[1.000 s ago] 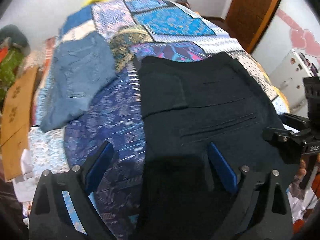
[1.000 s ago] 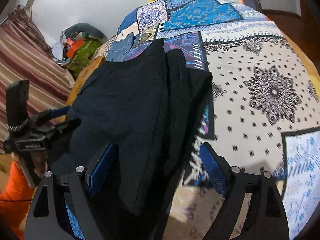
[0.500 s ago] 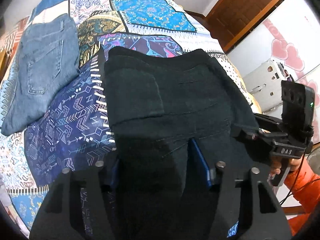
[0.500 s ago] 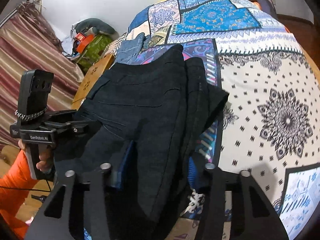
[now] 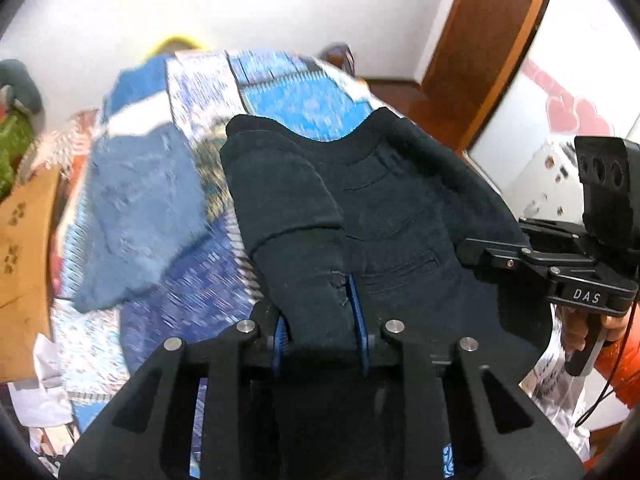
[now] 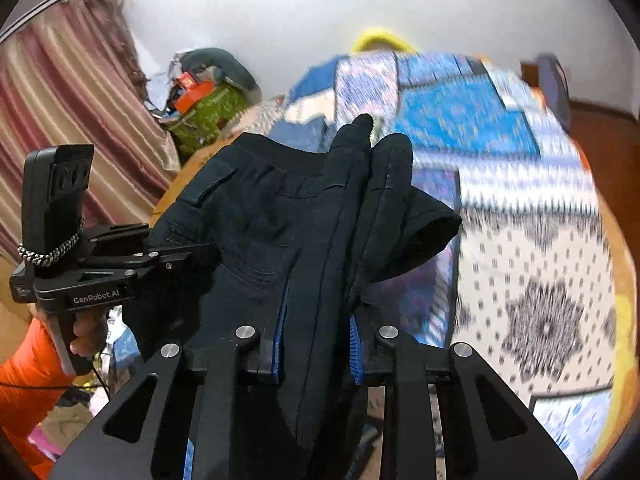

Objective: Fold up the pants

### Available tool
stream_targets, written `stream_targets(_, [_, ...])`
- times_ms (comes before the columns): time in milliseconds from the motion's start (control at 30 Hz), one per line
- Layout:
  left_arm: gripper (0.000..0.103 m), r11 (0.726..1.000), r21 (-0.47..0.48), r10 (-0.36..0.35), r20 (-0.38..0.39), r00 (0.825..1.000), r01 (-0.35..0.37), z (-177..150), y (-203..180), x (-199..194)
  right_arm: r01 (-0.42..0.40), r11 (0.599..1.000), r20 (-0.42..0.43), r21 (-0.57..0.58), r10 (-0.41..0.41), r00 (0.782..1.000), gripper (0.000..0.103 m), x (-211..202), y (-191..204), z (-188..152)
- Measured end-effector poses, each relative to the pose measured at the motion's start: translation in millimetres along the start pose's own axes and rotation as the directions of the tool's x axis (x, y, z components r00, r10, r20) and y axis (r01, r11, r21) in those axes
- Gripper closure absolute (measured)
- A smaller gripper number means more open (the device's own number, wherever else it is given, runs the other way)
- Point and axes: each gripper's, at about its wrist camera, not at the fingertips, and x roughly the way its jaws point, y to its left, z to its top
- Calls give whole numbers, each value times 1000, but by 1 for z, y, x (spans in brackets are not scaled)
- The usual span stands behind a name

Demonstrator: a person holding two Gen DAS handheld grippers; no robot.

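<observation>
The black pants [image 5: 392, 216] are folded into a thick stack and lifted off the patchwork bedspread [image 5: 288, 92]. My left gripper [image 5: 320, 320] is shut on the near left part of the stack. My right gripper [image 6: 316, 344] is shut on the near right part, where several folded layers [image 6: 360, 208] stick up between the blue pads. Each gripper shows in the other's view: the right one [image 5: 560, 272] at the right edge, the left one [image 6: 92, 276] at the left edge. The far edge of the pants hangs free above the bed.
Folded blue jeans [image 5: 140, 208] lie on the bedspread to the left of the black pants. A wooden door [image 5: 480, 52] stands at the far right. A curtain [image 6: 60, 128] and a pile of bags [image 6: 204, 96] are on the left side of the bed [image 6: 540, 272].
Both grippers went from open to shut on the near edge of the black pants. They then lifted the stack off the bed, and both views tilted upward.
</observation>
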Motion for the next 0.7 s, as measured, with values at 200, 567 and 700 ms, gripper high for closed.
stream_targets(200, [76,997,-34,73,146,987,-69,25,28,-54,-29,994,91,-104,38,995,81,-4,37,46])
stream_targets(567, [76,973,-118,224,257,940,-200,58,113,-88,-90,965,138,-247,127,982,81,55,92,123])
stream_targets(700, [76,961,-152,261,231,937,-230,66,148,-71,-104,963,110,-248,135,985,81,96,94,139])
